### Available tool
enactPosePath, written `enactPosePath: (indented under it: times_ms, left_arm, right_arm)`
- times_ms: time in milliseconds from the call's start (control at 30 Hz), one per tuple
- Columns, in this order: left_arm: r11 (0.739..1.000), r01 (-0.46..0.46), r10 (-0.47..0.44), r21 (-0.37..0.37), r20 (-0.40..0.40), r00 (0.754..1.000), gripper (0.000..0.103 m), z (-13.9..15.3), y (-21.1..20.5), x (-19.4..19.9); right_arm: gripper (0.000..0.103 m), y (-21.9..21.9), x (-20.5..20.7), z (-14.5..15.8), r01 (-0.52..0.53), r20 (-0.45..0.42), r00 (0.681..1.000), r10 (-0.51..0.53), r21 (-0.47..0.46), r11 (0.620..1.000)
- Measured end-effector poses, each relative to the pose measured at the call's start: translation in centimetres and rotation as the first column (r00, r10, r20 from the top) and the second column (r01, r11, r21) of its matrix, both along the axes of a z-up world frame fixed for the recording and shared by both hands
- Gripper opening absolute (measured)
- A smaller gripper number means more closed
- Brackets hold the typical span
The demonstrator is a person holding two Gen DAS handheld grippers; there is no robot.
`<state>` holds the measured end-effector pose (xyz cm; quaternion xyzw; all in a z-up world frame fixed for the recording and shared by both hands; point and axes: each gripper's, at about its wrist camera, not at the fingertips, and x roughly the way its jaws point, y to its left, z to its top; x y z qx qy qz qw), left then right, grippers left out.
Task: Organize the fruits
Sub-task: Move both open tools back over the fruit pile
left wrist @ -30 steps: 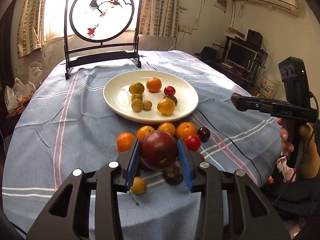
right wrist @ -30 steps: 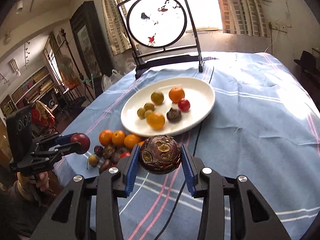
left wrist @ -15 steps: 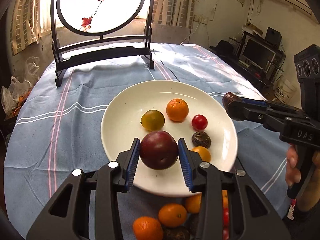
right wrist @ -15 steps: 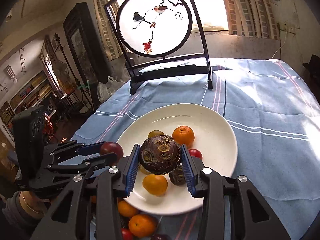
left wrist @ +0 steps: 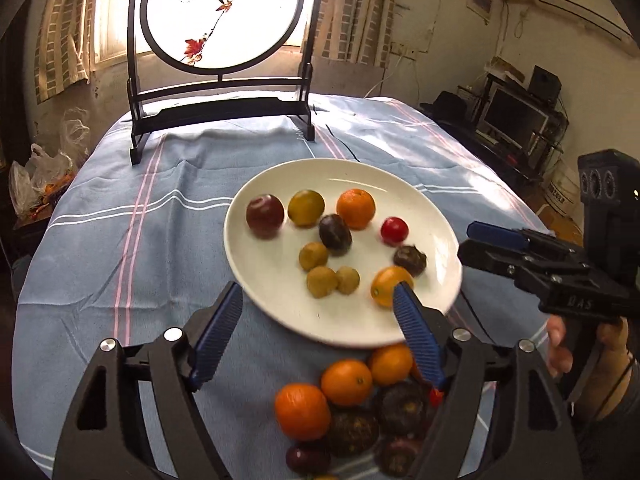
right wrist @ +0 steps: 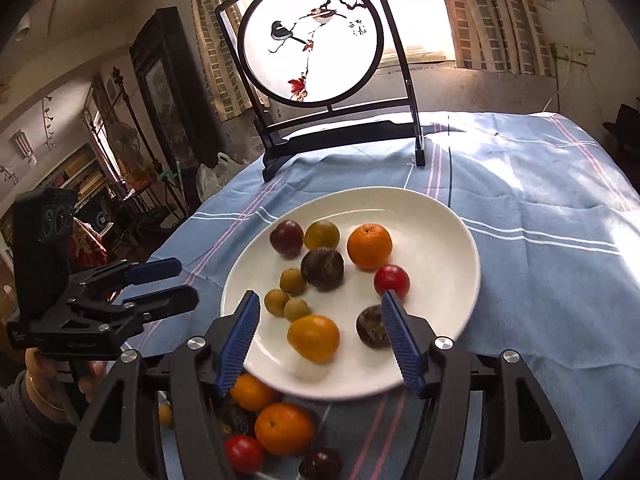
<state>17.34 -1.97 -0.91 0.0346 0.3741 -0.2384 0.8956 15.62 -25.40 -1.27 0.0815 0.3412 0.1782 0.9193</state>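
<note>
A white plate (left wrist: 424, 200) (right wrist: 440, 232) on the blue cloth holds several fruits. Among them are a dark red plum (left wrist: 265, 210) (right wrist: 286, 238) at its far left and a wrinkled dark purple fruit (left wrist: 335, 229) (right wrist: 322, 269) near its middle. My left gripper (left wrist: 318, 312) is open and empty above the plate's near rim; it also shows in the right wrist view (right wrist: 160, 282). My right gripper (right wrist: 316, 324) is open and empty over the plate's near part; it also shows in the left wrist view (left wrist: 480, 244). A pile of oranges (left wrist: 346, 382) (right wrist: 285, 428) and dark fruits lies in front of the plate.
A black-framed round bird screen (left wrist: 224, 40) (right wrist: 316, 52) stands at the table's far edge. A thin black cable (right wrist: 450, 164) crosses the cloth behind the plate. Plastic bags (left wrist: 36, 184) lie off the table's left side. A TV shelf (left wrist: 516, 120) stands at right.
Both grippers have opened. The plum has left the left gripper and the wrinkled purple fruit has left the right gripper; both now lie on the plate. Both grippers have drawn back slightly.
</note>
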Motion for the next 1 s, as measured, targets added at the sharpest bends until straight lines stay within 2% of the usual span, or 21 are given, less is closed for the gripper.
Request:
enactPosePath:
  times_ms: [200, 333, 400, 433, 467, 533, 633, 733, 833, 1000]
  left_arm:
    - [0.992, 0.061, -0.065, 0.114, 0.027, 0.998, 0.078, -1.9, 1.2, -8.1]
    - [0.985, 0.069, -0.071, 0.157, 0.007, 0.997, 0.078, -4.6, 2.0, -11.1]
    - [0.984, 0.070, -0.069, 0.165, -0.011, 0.998, 0.060, -5.7, 2.0, -11.5]
    - [0.986, 0.079, -0.074, 0.144, -0.037, 0.997, 0.046, -6.0, 2.0, -11.5]
    - [0.990, 0.083, -0.077, 0.117, -0.054, 0.996, 0.043, -6.1, 2.0, -11.4]
    - [0.991, 0.083, -0.080, 0.108, -0.034, 0.996, 0.043, -6.1, 1.6, -11.7]
    - [0.987, 0.065, -0.064, 0.149, -0.006, 0.998, 0.043, -6.2, 1.0, -11.5]
    - [0.989, 0.054, -0.052, 0.134, -0.023, 0.998, 0.043, -6.1, 1.3, -11.3]
    - [0.987, 0.037, -0.035, 0.157, -0.019, 0.999, 0.043, -6.4, 1.5, -11.1]
    - [0.988, 0.018, -0.016, 0.153, -0.011, 1.000, 0.043, -6.7, 1.8, -10.8]
  right_arm:
    - [0.064, -1.9, -5.4, -1.5, 0.020, -0.015, 1.000, -0.020, 0.002, 1.000]
    - [0.064, -2.1, -8.0, -2.5, 0.026, -0.023, 0.999, -0.026, 0.001, 1.000]
    - [0.064, -2.1, -8.9, -3.0, 0.029, -0.028, 0.999, -0.029, 0.002, 1.000]
    - [0.064, -2.1, -9.2, -3.2, 0.030, -0.029, 0.999, -0.030, 0.002, 1.000]
    - [0.064, -2.1, -9.5, -3.3, 0.033, -0.032, 0.999, -0.033, 0.003, 0.999]
    - [0.064, -2.1, -9.9, -3.5, 0.041, -0.035, 0.999, -0.041, 0.004, 0.999]
    - [0.064, -2.3, -10.5, -3.3, 0.051, -0.031, 0.998, -0.050, 0.007, 0.999]
    - [0.064, -2.6, -11.0, -3.1, 0.054, -0.026, 0.998, -0.054, 0.007, 0.998]
    - [0.064, -2.8, -11.1, -2.7, 0.052, -0.015, 0.999, -0.052, 0.009, 0.999]
    - [0.064, -2.5, -10.9, -2.9, 0.043, -0.020, 0.999, -0.042, 0.018, 0.999]
